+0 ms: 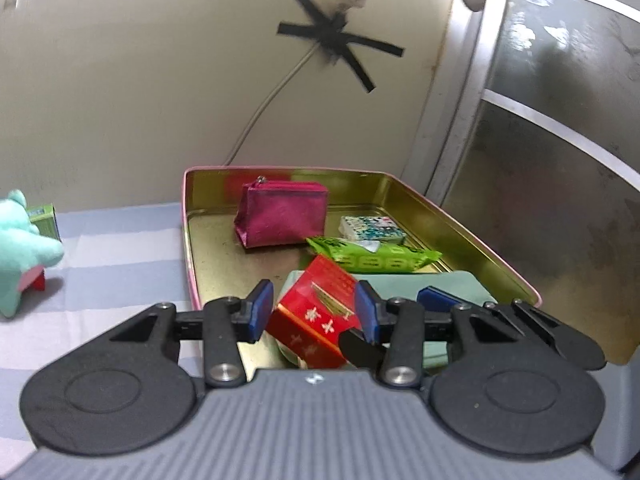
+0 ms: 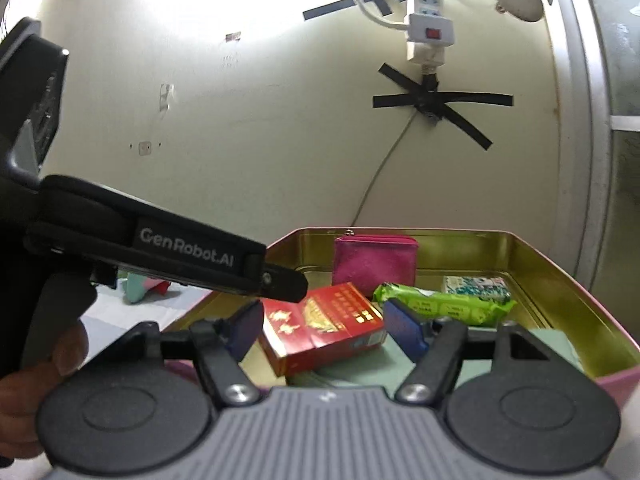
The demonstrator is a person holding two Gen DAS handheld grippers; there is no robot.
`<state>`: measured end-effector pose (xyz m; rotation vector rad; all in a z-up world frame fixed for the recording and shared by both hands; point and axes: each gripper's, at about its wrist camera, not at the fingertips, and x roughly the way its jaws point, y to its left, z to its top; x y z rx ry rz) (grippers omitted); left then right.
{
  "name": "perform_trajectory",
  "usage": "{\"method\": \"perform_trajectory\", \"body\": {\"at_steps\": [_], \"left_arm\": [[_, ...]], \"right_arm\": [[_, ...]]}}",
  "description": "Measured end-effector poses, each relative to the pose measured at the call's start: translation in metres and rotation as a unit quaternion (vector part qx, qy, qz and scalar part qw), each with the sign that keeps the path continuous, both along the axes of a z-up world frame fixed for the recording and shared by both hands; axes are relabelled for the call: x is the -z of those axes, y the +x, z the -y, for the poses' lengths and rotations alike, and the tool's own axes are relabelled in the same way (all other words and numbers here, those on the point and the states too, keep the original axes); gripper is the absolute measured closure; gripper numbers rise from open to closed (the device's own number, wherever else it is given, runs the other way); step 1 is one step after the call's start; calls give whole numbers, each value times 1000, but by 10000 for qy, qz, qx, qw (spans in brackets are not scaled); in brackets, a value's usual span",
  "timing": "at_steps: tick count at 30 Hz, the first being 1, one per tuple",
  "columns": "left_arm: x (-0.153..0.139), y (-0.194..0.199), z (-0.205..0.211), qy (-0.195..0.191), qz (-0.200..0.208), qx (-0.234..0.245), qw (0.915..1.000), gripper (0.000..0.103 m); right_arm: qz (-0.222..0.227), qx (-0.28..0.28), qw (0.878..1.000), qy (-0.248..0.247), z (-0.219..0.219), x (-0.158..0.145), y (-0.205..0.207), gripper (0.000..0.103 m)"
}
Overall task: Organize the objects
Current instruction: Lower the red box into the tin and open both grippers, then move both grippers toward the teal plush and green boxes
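A red box with gold print (image 1: pixel 316 312) lies tilted on a pale green flat item (image 1: pixel 452 284) in the near end of a gold tin tray with a pink rim (image 1: pixel 188 240). My left gripper (image 1: pixel 314 310) is shut on the red box, its blue pads against the box's two sides. In the right wrist view my right gripper (image 2: pixel 324 330) stands open around the same red box (image 2: pixel 320 332), with a gap on each side. The left gripper's fingers (image 2: pixel 280 280) reach in from the left over the box's corner.
Further back in the tray (image 2: pixel 560 276) are a magenta zip pouch (image 1: pixel 280 216), a green wipes packet (image 1: pixel 376 256) and a patterned tissue pack (image 1: pixel 372 230). A teal plush toy (image 1: pixel 20 252) and a small green box (image 1: pixel 44 216) sit on the striped cloth to the left. A wall stands behind, a metal door frame to the right.
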<state>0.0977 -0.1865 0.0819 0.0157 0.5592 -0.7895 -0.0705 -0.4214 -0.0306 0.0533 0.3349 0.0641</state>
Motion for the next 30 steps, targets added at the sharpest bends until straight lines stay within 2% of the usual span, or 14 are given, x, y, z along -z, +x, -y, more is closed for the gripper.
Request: {"method": "perform_trajectory", "body": {"at_steps": [6,15,22,30], "left_arm": [[-9,-29,-8,131,340,10,9993,55],[4,-52,-31,464,330,-260,9980,54],[20,-46,-65,610,59,-650,9960,54],[42,-25,-116,887,-84,-1177,9890,54]], "right_arm": [[107,175,9994,291,-3,-5,-31,35],[22,314,9975,633,-1,-4,-66,35],[-322,-32,9968,734,-20,6,-64,35],[-772,-629,9930,634,-61,18,-51,35]]}}
